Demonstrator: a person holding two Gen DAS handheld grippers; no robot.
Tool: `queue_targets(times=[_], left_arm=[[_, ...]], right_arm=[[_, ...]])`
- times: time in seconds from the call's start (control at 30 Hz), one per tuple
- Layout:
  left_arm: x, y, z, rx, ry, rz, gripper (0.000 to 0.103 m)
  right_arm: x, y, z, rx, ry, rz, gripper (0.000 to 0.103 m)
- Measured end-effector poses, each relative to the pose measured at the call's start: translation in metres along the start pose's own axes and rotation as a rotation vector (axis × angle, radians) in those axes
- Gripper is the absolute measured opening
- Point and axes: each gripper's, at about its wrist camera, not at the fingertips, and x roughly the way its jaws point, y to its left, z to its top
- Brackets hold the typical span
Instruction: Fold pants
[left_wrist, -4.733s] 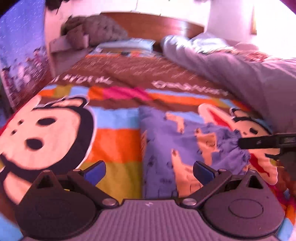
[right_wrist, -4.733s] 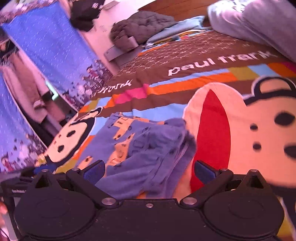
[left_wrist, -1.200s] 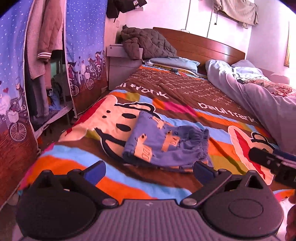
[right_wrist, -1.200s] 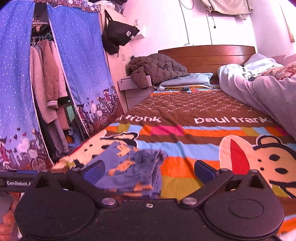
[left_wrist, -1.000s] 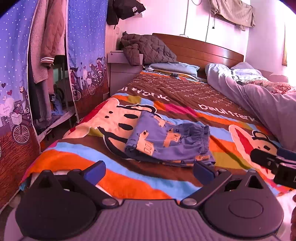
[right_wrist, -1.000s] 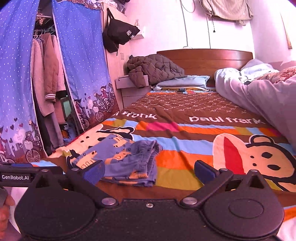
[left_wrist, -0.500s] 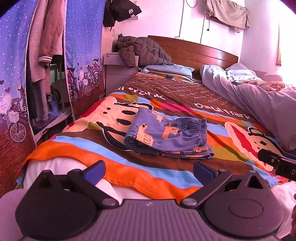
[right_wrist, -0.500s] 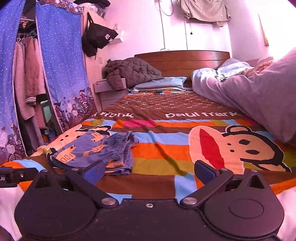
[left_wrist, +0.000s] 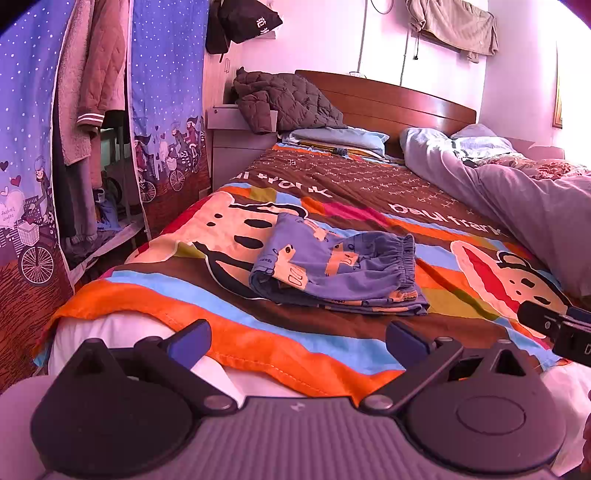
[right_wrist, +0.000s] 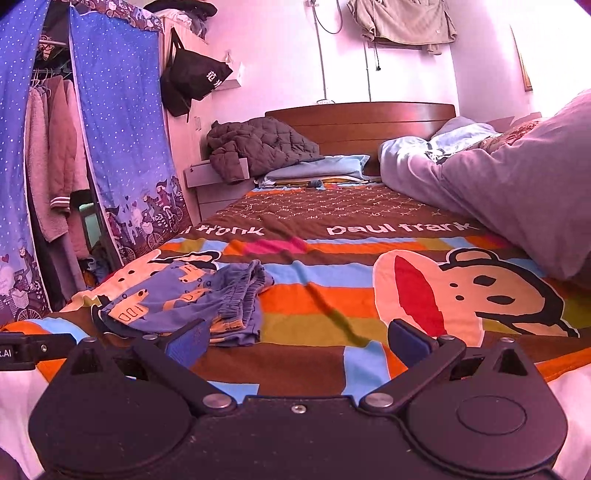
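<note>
The blue pants (left_wrist: 338, 267) with orange print lie folded in a small stack on the striped cartoon bedspread (left_wrist: 229, 302), elastic waistband to the right. They also show in the right wrist view (right_wrist: 184, 299) at the left. My left gripper (left_wrist: 297, 338) is open and empty, held back beyond the foot edge of the bed. My right gripper (right_wrist: 295, 341) is open and empty, low over the foot edge. Part of the right gripper shows in the left wrist view (left_wrist: 554, 326), and part of the left gripper shows at the left edge of the right wrist view (right_wrist: 26, 350).
A grey duvet (left_wrist: 517, 206) is heaped along the bed's right side. A wooden headboard (right_wrist: 362, 125), a dark quilted jacket (right_wrist: 255, 146) and a pillow (right_wrist: 317, 168) are at the far end. A blue curtained wardrobe (right_wrist: 122, 147) with hanging clothes stands left of the bed.
Both grippers have drawn back and down from the folded pants to the foot of the bed. The pants have stayed in place, and both grippers have stayed open.
</note>
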Motion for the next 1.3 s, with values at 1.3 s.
queue_targets(times=[1.3], left_arm=[[-0.0016, -0.0019, 0.0009, -0.038, 0.016, -0.024, 0.103]], right_arm=[[-0.0030, 0.0078, -0.0054, -0.090, -0.043, 0.003, 0.102]])
